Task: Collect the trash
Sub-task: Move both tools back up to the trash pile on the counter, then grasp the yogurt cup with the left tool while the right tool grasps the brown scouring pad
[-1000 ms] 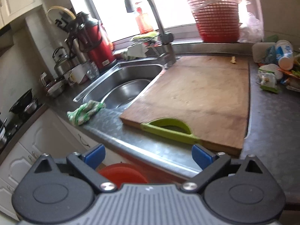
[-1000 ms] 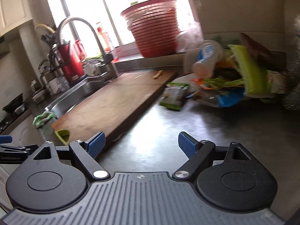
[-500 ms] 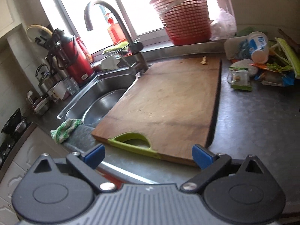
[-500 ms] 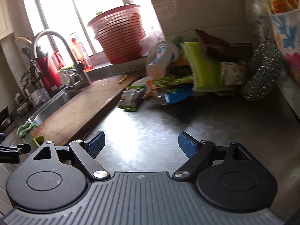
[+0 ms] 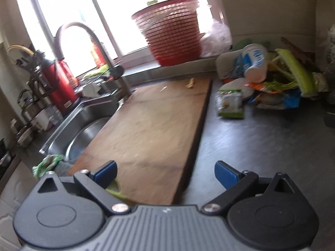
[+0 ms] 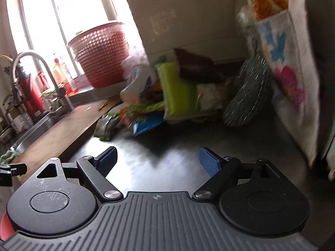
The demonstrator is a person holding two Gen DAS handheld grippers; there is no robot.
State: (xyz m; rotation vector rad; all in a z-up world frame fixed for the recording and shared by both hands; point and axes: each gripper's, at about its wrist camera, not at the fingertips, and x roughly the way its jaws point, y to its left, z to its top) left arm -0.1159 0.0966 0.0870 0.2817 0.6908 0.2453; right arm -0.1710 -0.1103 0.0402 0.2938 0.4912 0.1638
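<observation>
A heap of trash [image 5: 274,87] lies at the back right of the dark counter: a tipped white and blue cup [image 5: 254,62], green stalks [image 5: 297,71], wrappers, and a small green packet [image 5: 230,105] nearest the board. In the right wrist view the same heap of trash [image 6: 167,96] shows a lime green pack [image 6: 178,87], a dark brown bag [image 6: 196,67] and a blue wrapper [image 6: 148,124]. My left gripper [image 5: 165,171] is open and empty over the near end of the wooden cutting board [image 5: 150,123]. My right gripper [image 6: 157,161] is open and empty above bare counter, short of the heap.
A steel sink [image 5: 83,125] with a curved tap [image 5: 88,50] lies left of the board. A red slatted basket [image 5: 171,33] stands on the sill. A metal scourer [image 6: 249,96] and a hanging flowered cloth [image 6: 289,73] are at the right. A green rag [image 5: 47,164] lies by the sink.
Both grippers have swung to the right and moved forward over the counter; the trash heap is larger and more central in each view. Both stayed open and empty.
</observation>
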